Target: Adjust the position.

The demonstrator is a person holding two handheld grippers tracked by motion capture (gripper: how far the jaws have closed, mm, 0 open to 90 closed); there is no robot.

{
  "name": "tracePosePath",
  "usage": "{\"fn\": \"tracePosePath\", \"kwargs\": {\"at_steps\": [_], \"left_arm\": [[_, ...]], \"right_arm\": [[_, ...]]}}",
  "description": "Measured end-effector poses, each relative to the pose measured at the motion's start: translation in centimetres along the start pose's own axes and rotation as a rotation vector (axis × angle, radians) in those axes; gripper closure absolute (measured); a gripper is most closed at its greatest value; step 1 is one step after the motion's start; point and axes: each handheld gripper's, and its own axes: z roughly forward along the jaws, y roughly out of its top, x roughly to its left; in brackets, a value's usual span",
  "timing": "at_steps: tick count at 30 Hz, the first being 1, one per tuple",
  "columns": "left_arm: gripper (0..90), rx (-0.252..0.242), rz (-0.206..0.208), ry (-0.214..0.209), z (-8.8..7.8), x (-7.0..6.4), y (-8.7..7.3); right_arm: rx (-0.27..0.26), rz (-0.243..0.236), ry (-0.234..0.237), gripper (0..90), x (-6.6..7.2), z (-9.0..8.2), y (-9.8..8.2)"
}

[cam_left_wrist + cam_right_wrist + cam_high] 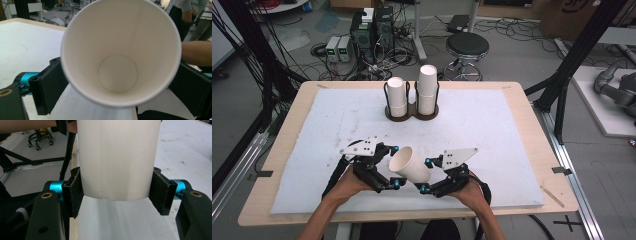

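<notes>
Both claws meet at one white paper cup (409,164), held tilted above the near middle of the tabletop (512,95). Right claw (428,175) clamps its lower wall between both pads; left claw (394,166) faces the open mouth, its grip unclear (jaws flank the rim). Too hard a squeeze could crumple the thin wall; uneven pulling might slip it free. Far off, a holder (411,111) carries two cup stacks (427,89).
</notes>
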Motion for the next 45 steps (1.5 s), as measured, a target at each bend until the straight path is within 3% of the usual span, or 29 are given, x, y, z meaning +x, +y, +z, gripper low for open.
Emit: {"fn": "tracePosePath", "kwargs": {"at_steps": [12, 19, 30, 32, 35, 38, 45], "left_arm": [[7.3, -0.013, -0.017, -0.034, 1.2, 0.1, 0.3], [23.6, -0.002, 0.032, -0.023, 1.1, -0.2, 0.4], [27.4, 0.014, 0.039, -0.023, 1.1, -0.2, 0.4], [27.5, 0.025, 0.049, -0.011, 1.1, -0.3, 0.3], [27.5, 0.024, 0.045, -0.006, 1.0, -0.3, 0.4], [27.4, 0.026, 0.049, -0.008, 0.9, -0.3, 0.4], [27.3, 0.025, 0.046, 0.001, 0.6, -0.2, 0.4]], "right_arm": [[-0.009, -0.011, 0.010, 36.3, 0.1, 0.2, -0.1], [-0.008, -0.019, 0.015, 36.3, 0.2, 0.4, -0.1], [0.001, -0.031, 0.011, 36.0, 0.2, 0.4, -0.2], [0.004, -0.030, 0.009, 32.3, 0.2, 0.4, -0.2], [0.018, -0.023, 0.005, 19.8, 0.2, 0.6, -0.2], [0.024, -0.013, -0.017, 17.4, 0.2, 0.7, -0.1], [0.026, -0.006, -0.012, 15.2, 0.3, 0.7, 0.0]]}}
